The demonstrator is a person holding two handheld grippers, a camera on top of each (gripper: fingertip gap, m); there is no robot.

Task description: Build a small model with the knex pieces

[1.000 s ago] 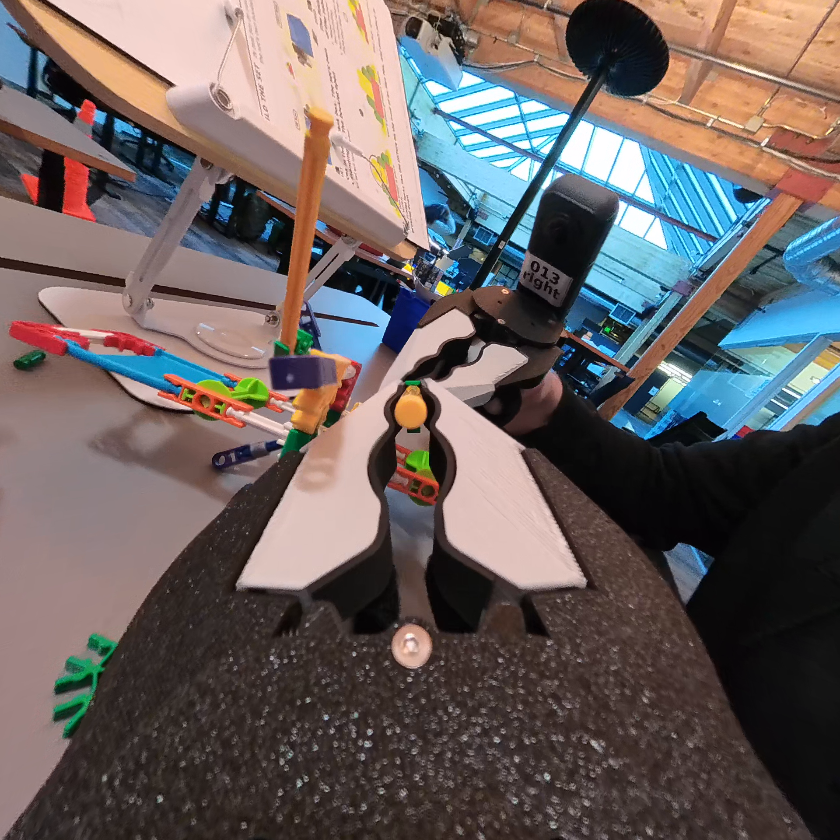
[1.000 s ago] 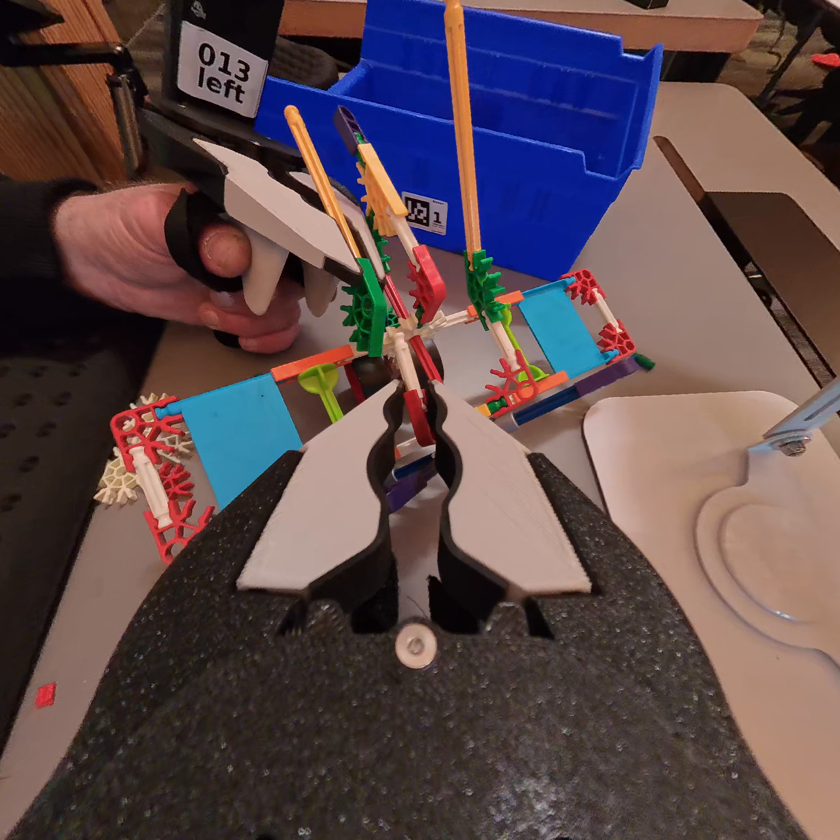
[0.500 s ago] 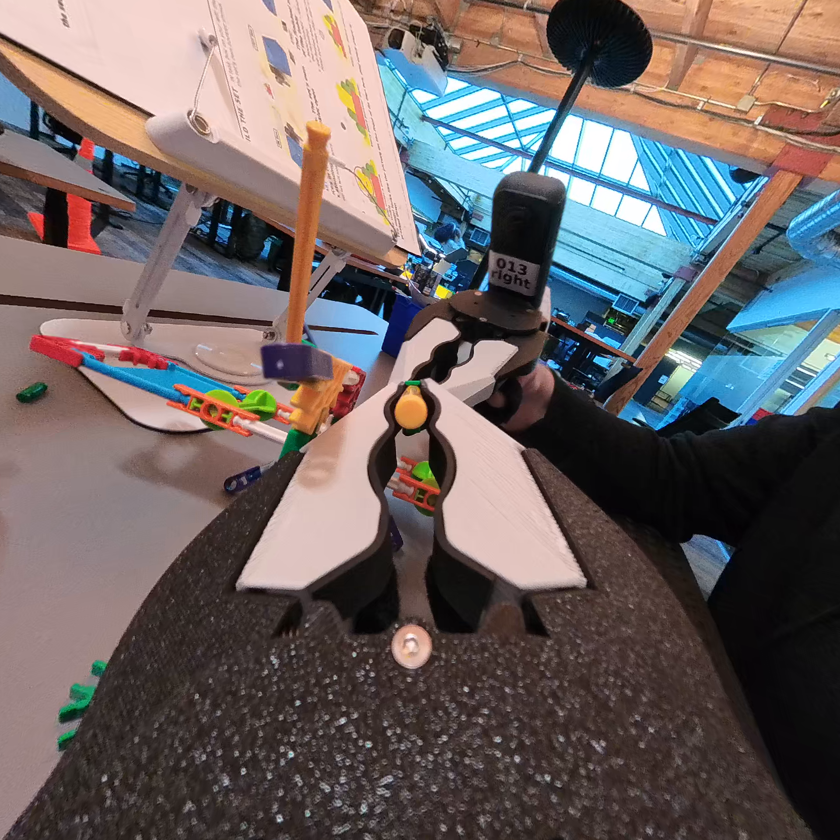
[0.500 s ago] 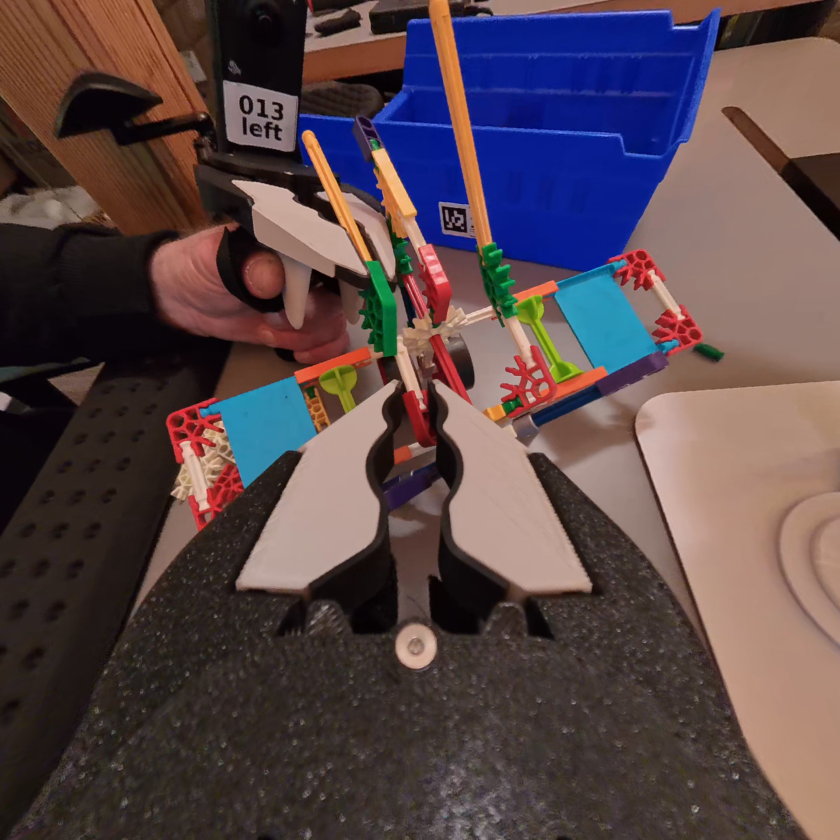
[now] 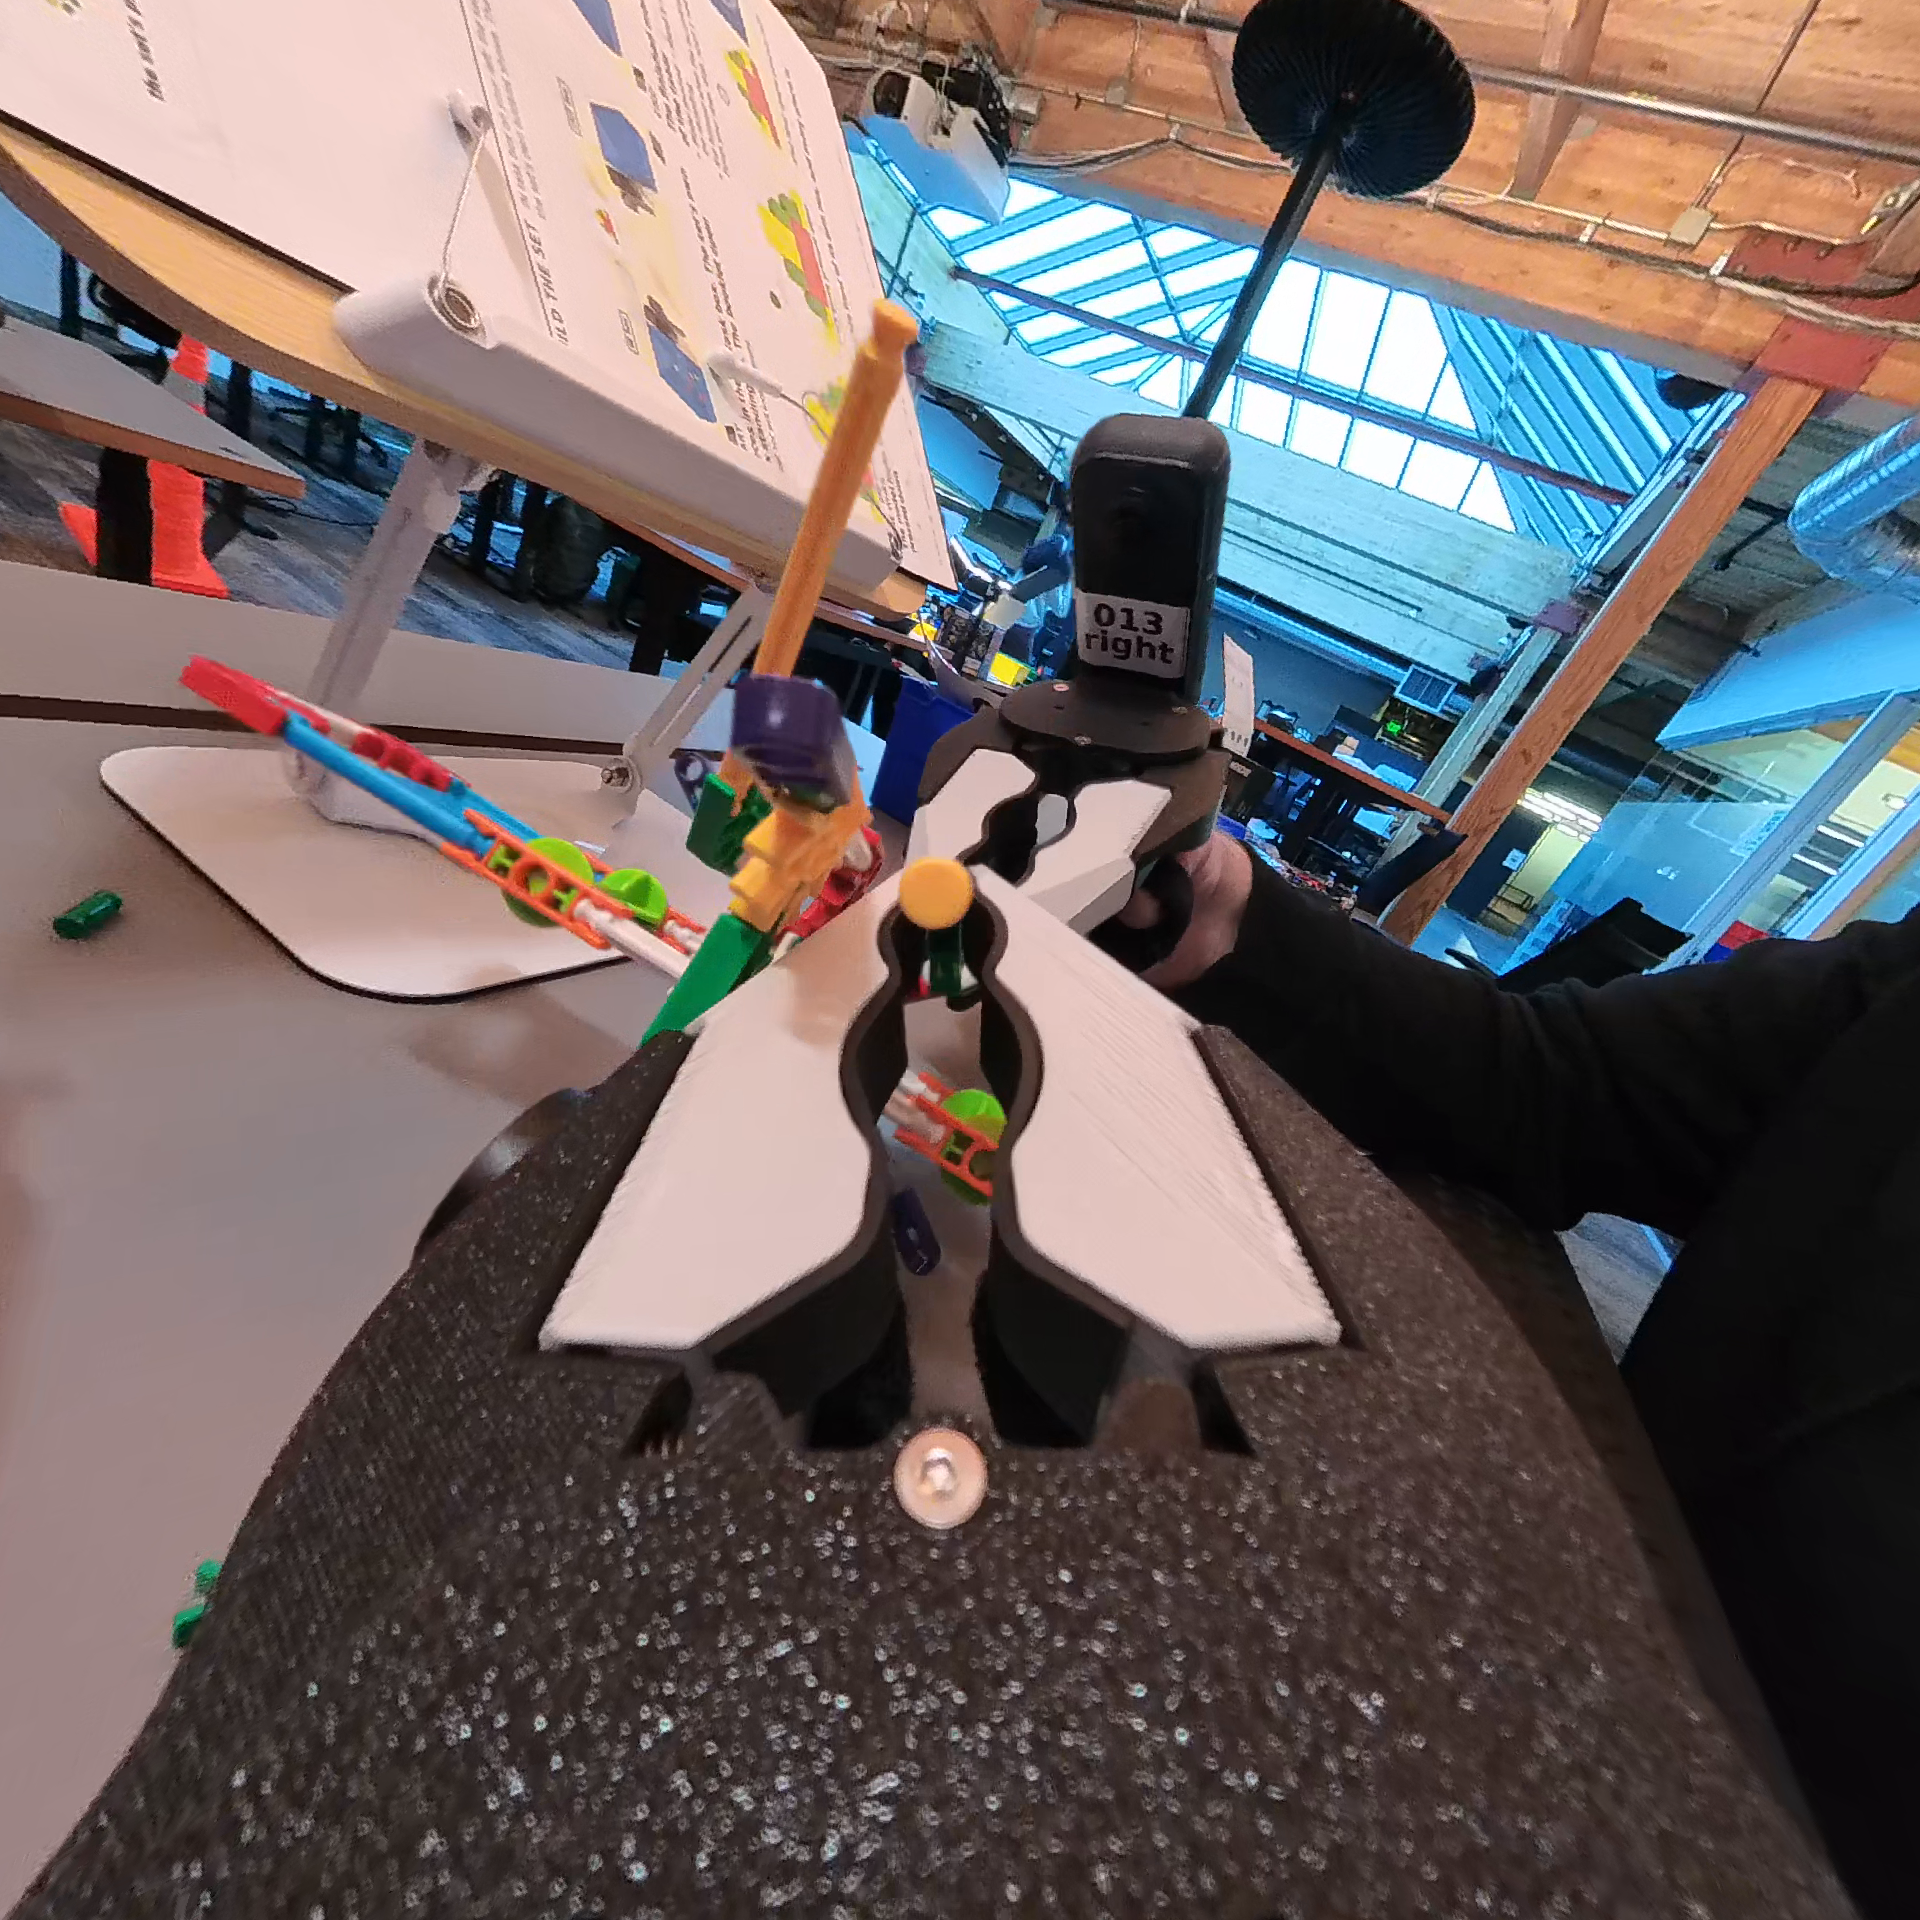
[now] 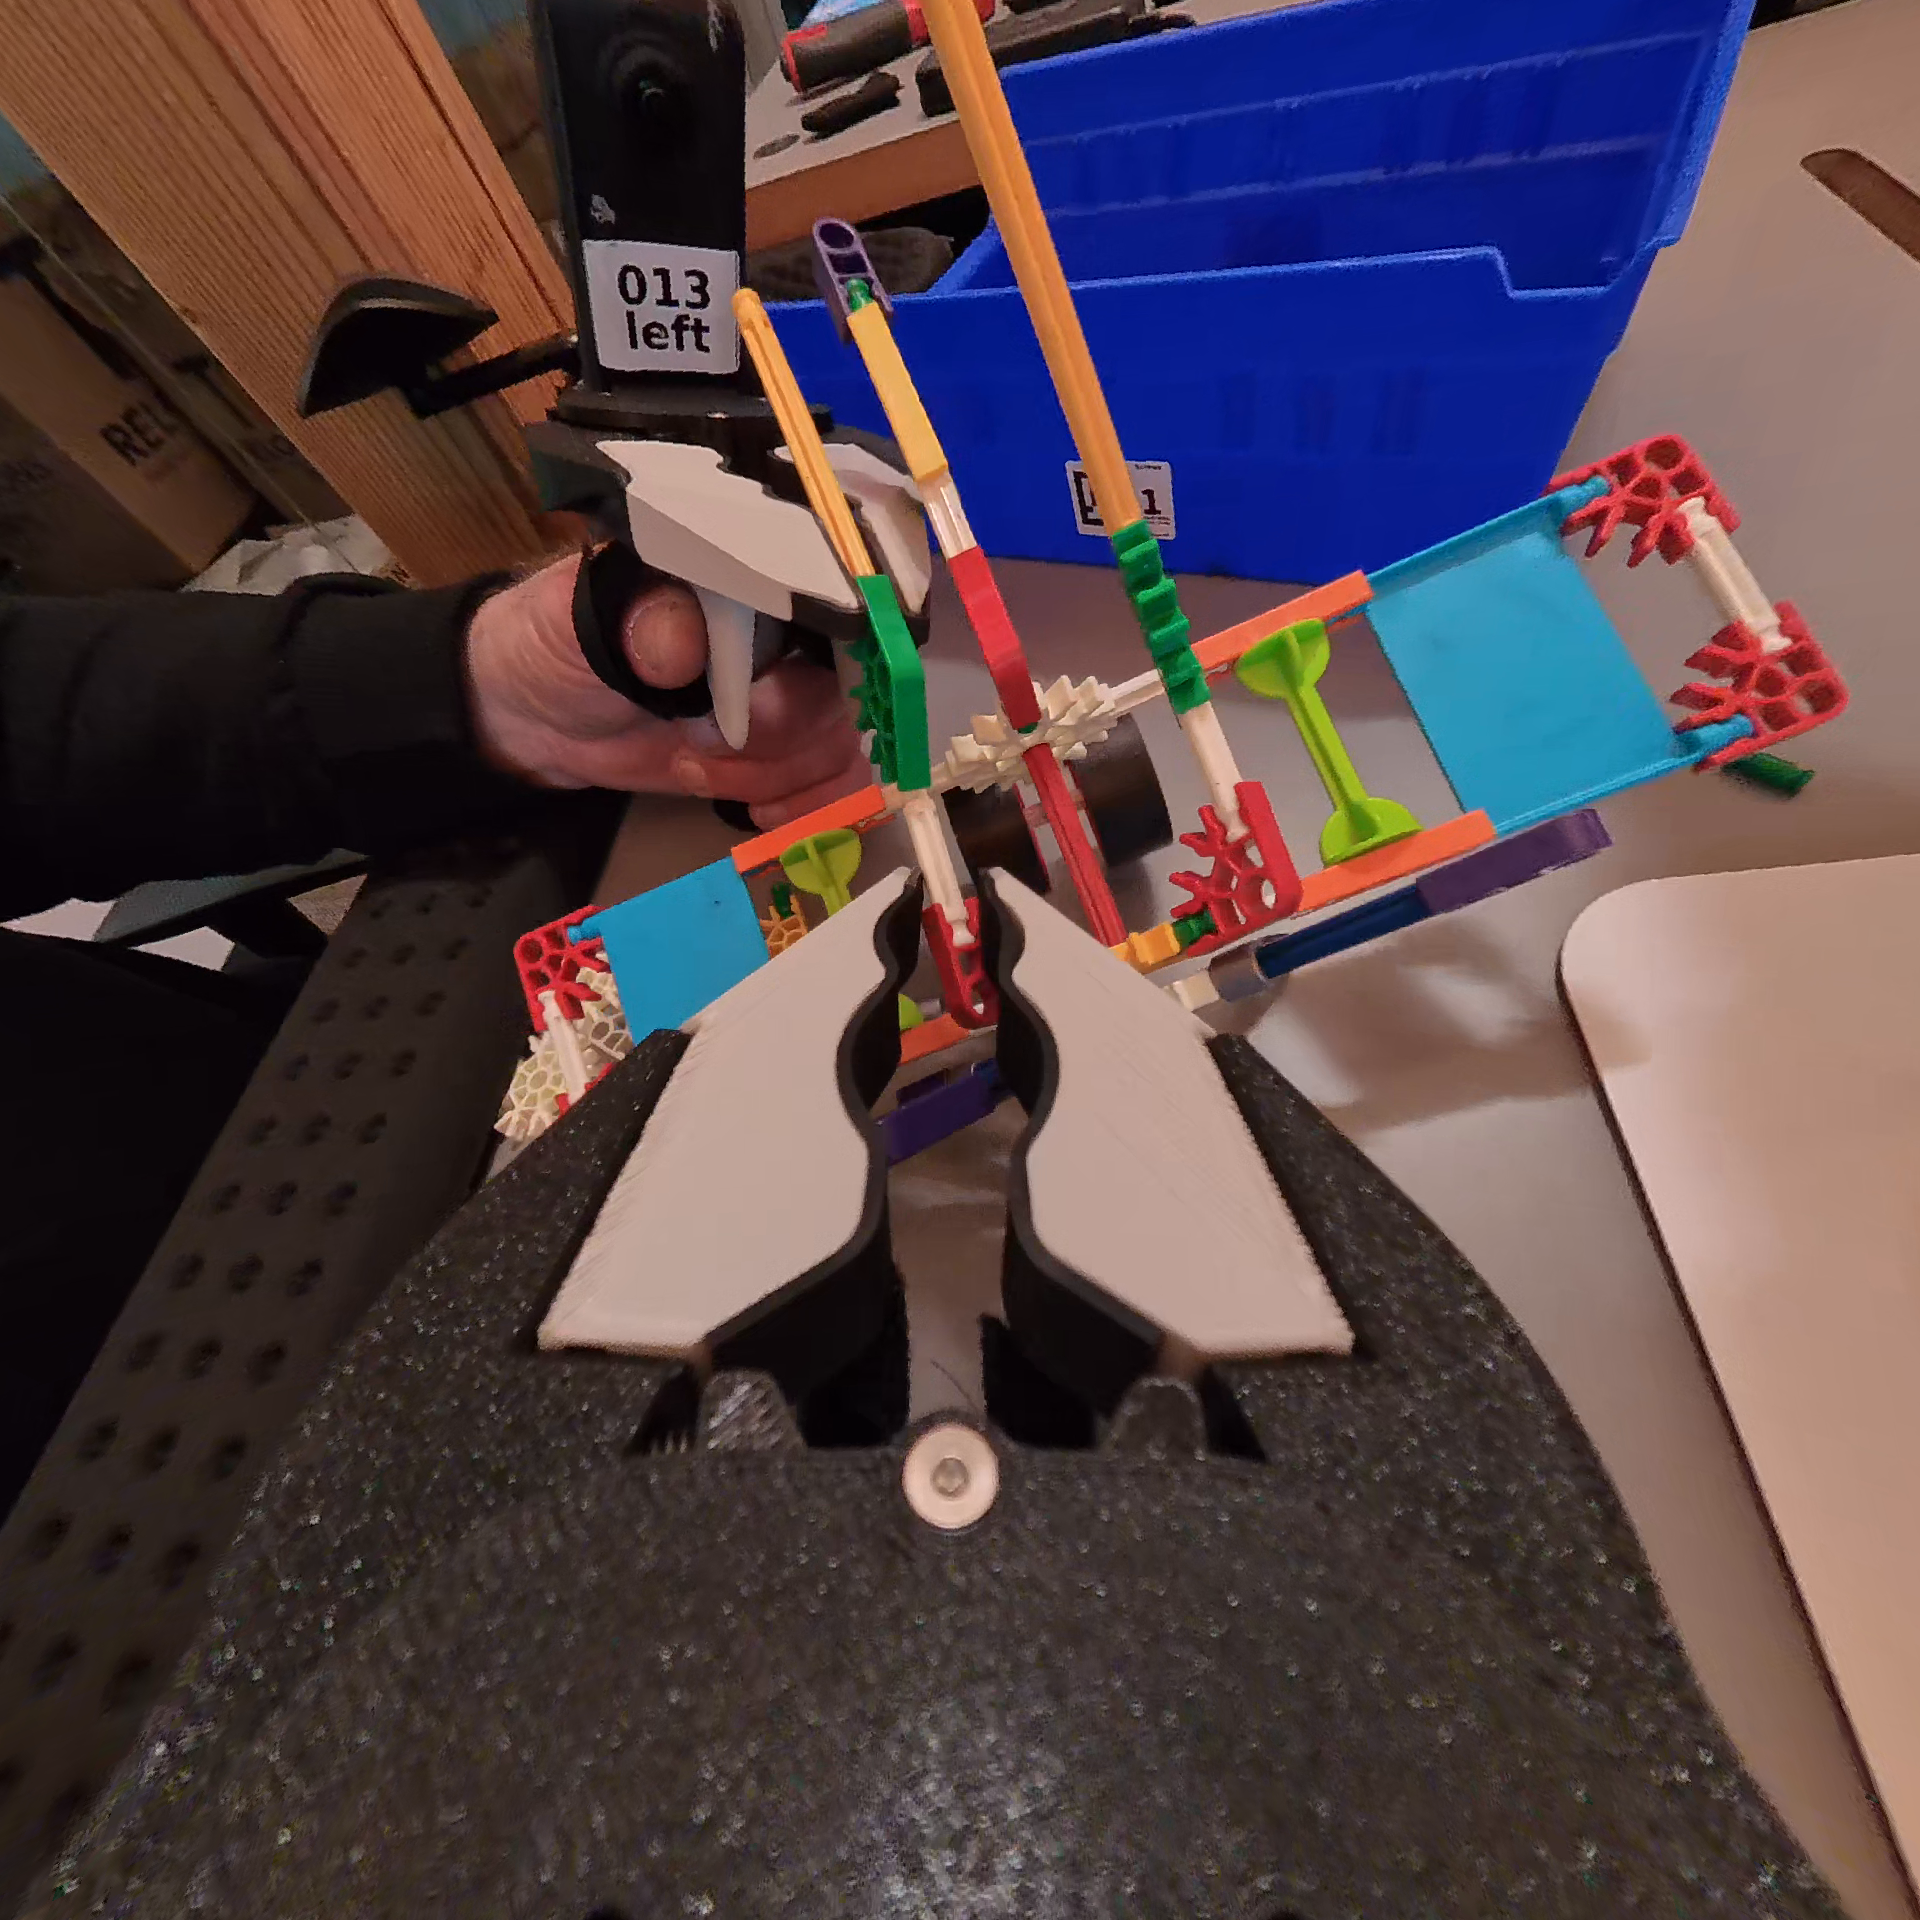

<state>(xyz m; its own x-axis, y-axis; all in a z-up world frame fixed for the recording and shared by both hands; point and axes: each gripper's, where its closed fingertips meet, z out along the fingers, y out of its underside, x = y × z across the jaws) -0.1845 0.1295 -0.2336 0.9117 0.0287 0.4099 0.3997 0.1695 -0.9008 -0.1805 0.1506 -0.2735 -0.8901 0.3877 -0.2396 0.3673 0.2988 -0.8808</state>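
You are holding the left gripper (image 5: 938,914) with its jaws nearly closed, pinching the yellow rod (image 6: 805,436) of the construction-toy model (image 6: 1049,727); in the left wrist view only the rod's round end (image 5: 935,891) is showing, sitting right between the fingertips. Your right gripper (image 6: 948,914) is gripping narrowly too, its jaws closing on a white rod (image 6: 932,836) and the red connector (image 6: 961,961) at its lower end, which is lying just inside the tips. The model is standing on the grey table (image 6: 1434,1049) directly ahead of the right jaws, its blue panels (image 6: 1512,665) spreading out to either side of them and a white gear (image 6: 1023,732) sitting just beyond the tips. A long orange rod (image 6: 1023,239) is rising steeply above the jaws. Beyond the model a blue bin (image 6: 1351,312) is standing. Off to the left of the left jaws, a white document stand (image 5: 395,862) is holding a printed sheet (image 5: 499,177) tilted above the table.
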